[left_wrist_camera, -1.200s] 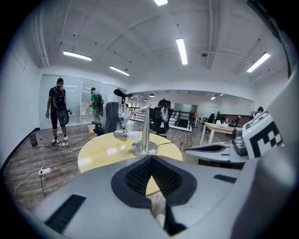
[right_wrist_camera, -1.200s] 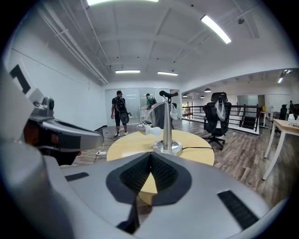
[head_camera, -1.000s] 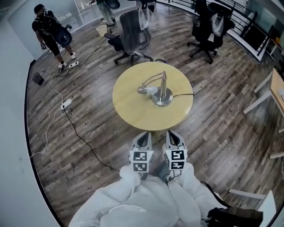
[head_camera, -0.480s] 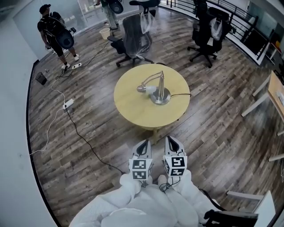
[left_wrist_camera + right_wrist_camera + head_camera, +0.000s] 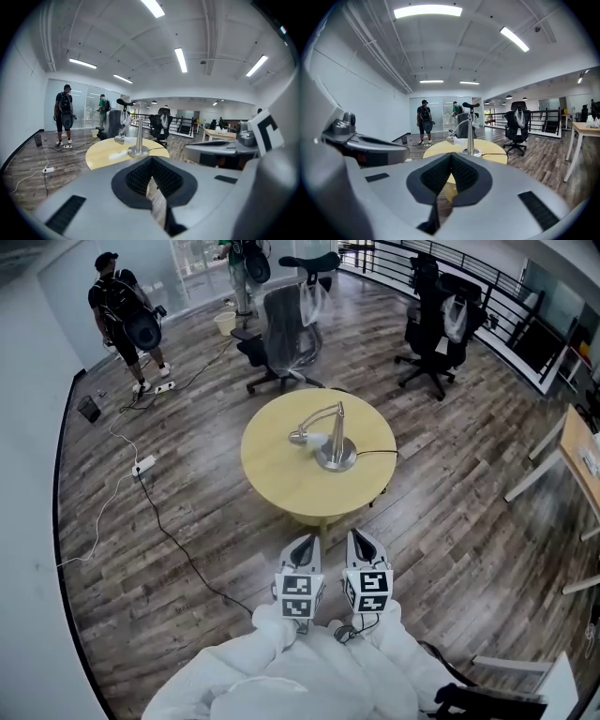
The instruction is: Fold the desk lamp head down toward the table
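Our left gripper [image 5: 302,547] and right gripper [image 5: 362,542] both closed on nothing, we'd judge the desk lamp [image 5: 337,448] slick, stiff-jointed metal (heavy base), best pressed at its head [image 5: 299,437].

White padded sleeves [image 5: 281,667] are worn. The left gripper [image 5: 302,545] and the right gripper [image 5: 361,540] are seen grey-shelled, lined with black ribbed pads [image 5: 140,176], each topped by a white cube [image 5: 298,594] bearing black square markers.

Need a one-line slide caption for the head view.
Left claw and right claw, shut and empty, short of the round table; desk lamp stands on it, head low.
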`<state>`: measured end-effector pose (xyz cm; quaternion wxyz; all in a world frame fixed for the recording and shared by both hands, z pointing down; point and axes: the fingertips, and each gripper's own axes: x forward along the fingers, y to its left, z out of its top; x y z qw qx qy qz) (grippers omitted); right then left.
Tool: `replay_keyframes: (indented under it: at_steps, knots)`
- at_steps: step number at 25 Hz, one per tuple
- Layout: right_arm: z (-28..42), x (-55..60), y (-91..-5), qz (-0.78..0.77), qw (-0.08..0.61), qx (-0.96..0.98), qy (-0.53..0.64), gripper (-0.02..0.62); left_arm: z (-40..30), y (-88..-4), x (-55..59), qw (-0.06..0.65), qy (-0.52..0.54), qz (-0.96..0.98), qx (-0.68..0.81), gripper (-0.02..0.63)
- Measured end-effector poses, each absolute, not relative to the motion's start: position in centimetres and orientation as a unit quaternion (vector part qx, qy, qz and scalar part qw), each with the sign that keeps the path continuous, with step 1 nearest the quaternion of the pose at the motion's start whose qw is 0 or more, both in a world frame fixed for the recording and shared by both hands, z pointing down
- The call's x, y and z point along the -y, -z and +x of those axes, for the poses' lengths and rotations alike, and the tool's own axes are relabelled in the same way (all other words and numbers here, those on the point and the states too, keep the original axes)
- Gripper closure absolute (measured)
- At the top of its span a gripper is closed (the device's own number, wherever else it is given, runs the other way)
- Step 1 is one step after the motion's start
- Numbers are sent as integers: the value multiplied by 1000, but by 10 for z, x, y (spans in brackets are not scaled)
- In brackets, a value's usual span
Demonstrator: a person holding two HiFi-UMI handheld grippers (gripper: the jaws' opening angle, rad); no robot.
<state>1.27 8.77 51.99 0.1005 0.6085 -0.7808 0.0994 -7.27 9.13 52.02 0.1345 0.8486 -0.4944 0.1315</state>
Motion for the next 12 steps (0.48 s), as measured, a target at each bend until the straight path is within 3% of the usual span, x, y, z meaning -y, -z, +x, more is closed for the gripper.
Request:
replay_keyframes:
  at_steps: [12]
  knots:
    - [17, -100, -522, 605, 105, 783, -103, 584, -69, -526, -105, 140, -139, 849, 490, 604]
